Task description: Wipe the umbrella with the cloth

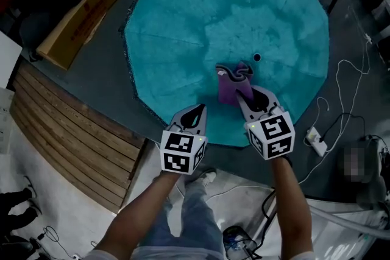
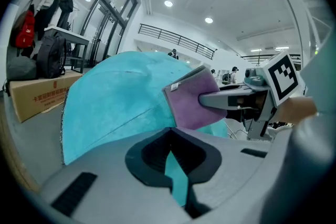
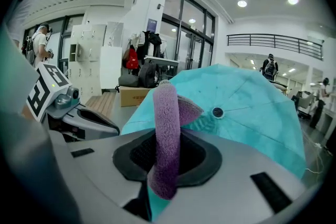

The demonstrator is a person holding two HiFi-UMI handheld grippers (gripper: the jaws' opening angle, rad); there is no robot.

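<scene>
A teal umbrella [image 1: 225, 27] lies open on the dark floor, canopy up, with its small black tip [image 1: 256, 58] near the middle. My right gripper [image 1: 242, 91] is shut on a purple cloth [image 1: 231, 83], which rests on the canopy just below the tip. In the right gripper view the cloth [image 3: 167, 113] stands folded between the jaws, with the umbrella [image 3: 247, 107] behind it. My left gripper [image 1: 196, 111] hovers over the canopy's near edge, left of the cloth, jaws together. In the left gripper view, the left gripper [image 2: 170, 135] shows only teal through its slit; the cloth [image 2: 191, 99] is ahead.
A long cardboard box [image 1: 82, 16] lies left of the umbrella. Wooden slats [image 1: 73, 137] cover the floor at the near left. A white power strip [image 1: 317, 140] with cables lies at the right. The person's shoe [image 1: 207, 178] is below the grippers.
</scene>
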